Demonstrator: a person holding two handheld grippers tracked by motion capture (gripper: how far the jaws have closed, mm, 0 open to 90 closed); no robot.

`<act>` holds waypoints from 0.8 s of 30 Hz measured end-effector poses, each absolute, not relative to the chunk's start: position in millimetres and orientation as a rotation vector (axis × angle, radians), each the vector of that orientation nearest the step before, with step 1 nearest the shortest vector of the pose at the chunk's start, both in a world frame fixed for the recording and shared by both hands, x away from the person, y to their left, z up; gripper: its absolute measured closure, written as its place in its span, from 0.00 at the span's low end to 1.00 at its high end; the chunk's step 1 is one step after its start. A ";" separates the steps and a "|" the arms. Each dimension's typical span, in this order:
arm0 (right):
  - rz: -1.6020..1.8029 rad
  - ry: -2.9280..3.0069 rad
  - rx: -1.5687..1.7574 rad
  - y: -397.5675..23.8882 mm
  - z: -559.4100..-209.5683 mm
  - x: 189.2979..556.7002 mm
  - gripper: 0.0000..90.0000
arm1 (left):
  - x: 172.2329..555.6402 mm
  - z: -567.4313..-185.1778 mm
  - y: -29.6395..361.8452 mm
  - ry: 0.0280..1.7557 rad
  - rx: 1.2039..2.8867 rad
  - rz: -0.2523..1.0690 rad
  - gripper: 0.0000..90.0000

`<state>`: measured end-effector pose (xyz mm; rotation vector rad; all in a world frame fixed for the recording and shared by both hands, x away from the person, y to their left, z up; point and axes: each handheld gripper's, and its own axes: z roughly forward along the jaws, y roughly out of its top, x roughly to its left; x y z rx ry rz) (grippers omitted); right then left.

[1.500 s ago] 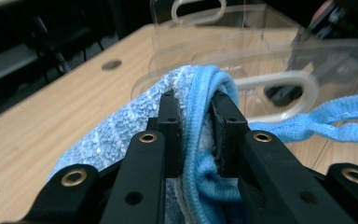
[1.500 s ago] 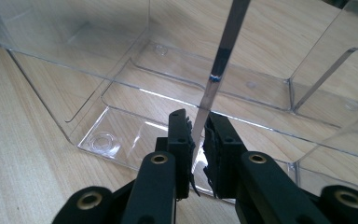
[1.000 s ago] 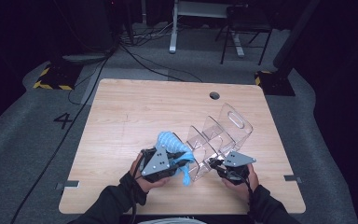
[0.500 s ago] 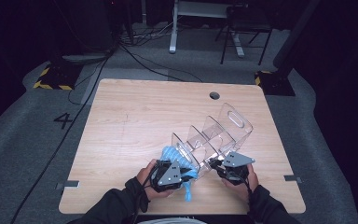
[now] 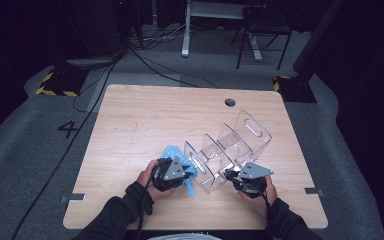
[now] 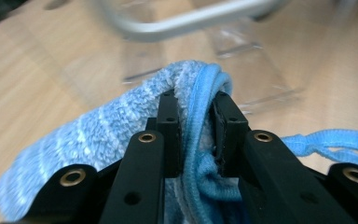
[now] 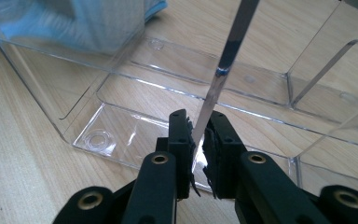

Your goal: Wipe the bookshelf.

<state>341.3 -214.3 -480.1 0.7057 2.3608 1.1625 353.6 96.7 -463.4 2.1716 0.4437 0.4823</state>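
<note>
On the pale wooden tabletop [image 5: 145, 120] stands the clear acrylic organizer with upright dividers [image 5: 230, 147], and we judge the step in hand to be feeding the light blue fluffy sock [image 6: 98, 130] into its nearest slot. To do it well, we should keep the organizer pinned so it cannot slide or tip, bring the sock's folded end over the front divider's top edge, and let go only once most of the fabric hangs inside, since a soft sock can catch on the rim.

The right gripper [image 7: 196, 140] has its fingers clamped on the thin edge of a clear wall, steadying the organizer. The left gripper [image 6: 196, 126] has its fingers clamped on the sock's bunched cuff, just beside the organizer's front end.

Every compartment we can see looks empty; the sock is outside, against the front panel.
</note>
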 end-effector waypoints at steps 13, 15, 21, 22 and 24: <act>1.167 2.364 0.702 -214.0 -480.3 341.9 0.90 | 346.9 -423.1 107.1 0.463 1.921 0.532 0.85; 1.166 2.364 0.703 -213.8 -480.3 342.0 0.90 | 342.3 -418.7 105.0 0.440 1.910 0.535 0.85; 1.166 2.368 0.702 -214.0 -480.2 342.4 0.90 | 323.1 -411.9 90.8 0.324 1.893 0.508 0.85; 1.166 2.367 0.702 -213.9 -480.3 342.4 0.90 | 319.9 -412.3 87.6 0.300 1.901 0.503 0.85; 1.164 2.367 0.703 -214.0 -480.3 342.5 0.90 | 313.9 -414.0 81.3 0.269 1.909 0.484 0.85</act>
